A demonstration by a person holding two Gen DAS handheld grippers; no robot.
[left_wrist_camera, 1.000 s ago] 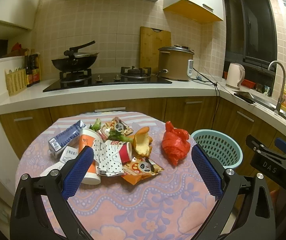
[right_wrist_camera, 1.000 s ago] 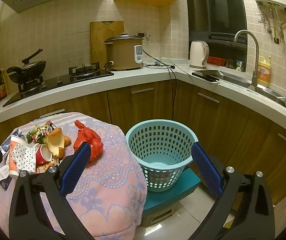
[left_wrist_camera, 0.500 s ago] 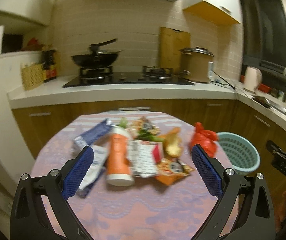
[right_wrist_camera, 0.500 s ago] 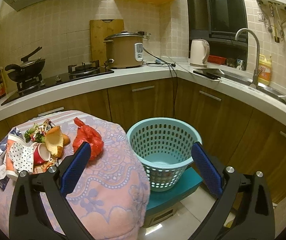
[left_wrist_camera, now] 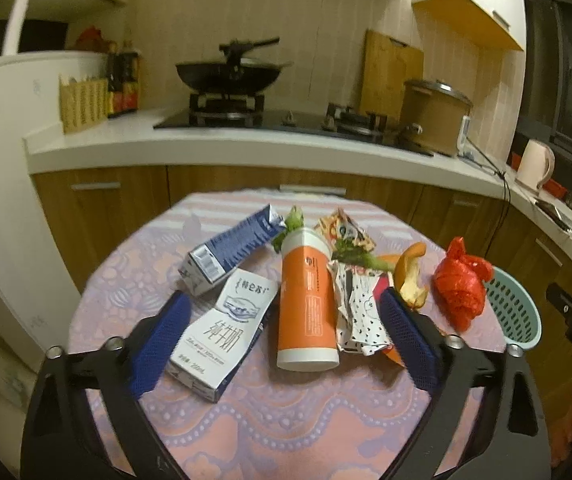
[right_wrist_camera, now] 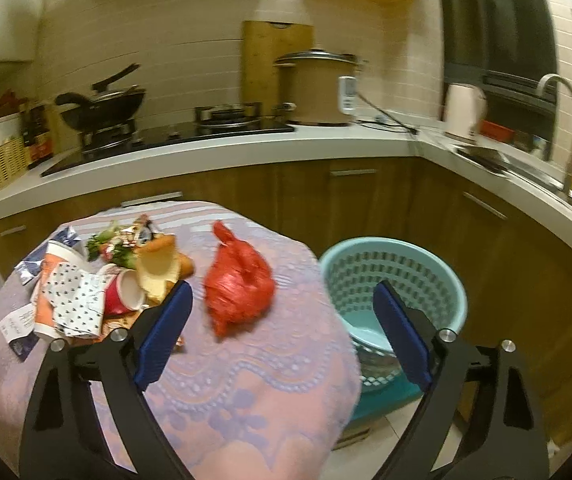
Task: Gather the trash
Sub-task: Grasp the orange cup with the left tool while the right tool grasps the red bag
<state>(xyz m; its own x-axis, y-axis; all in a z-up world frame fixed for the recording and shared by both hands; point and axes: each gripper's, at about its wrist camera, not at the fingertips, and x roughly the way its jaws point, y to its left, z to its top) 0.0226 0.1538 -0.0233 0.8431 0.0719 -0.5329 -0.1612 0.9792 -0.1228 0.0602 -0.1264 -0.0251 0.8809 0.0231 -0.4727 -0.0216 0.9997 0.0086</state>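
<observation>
A pile of trash lies on the round table: an orange cup [left_wrist_camera: 307, 300] on its side, a white milk carton [left_wrist_camera: 222, 328], a blue carton [left_wrist_camera: 230, 248], dotted paper [left_wrist_camera: 359, 308], orange peel [left_wrist_camera: 409, 276] and a red plastic bag [left_wrist_camera: 459, 284]. My left gripper [left_wrist_camera: 286, 336] is open and empty, just before the cup and white carton. My right gripper [right_wrist_camera: 282, 328] is open and empty, near the red bag [right_wrist_camera: 238, 280]. A teal basket [right_wrist_camera: 389, 280] stands right of the table.
The table has a pink and purple cloth [left_wrist_camera: 286, 420]. A kitchen counter [left_wrist_camera: 246, 144] with a stove, wok [left_wrist_camera: 230, 72] and rice cooker [left_wrist_camera: 433, 116] runs behind. A sink and kettle [right_wrist_camera: 461, 112] are at the right. Wooden cabinets [right_wrist_camera: 365, 200] stand close to the basket.
My left gripper has moved left and closer to the trash pile, now facing the cup and cartons. My right gripper has swung left toward the red bag.
</observation>
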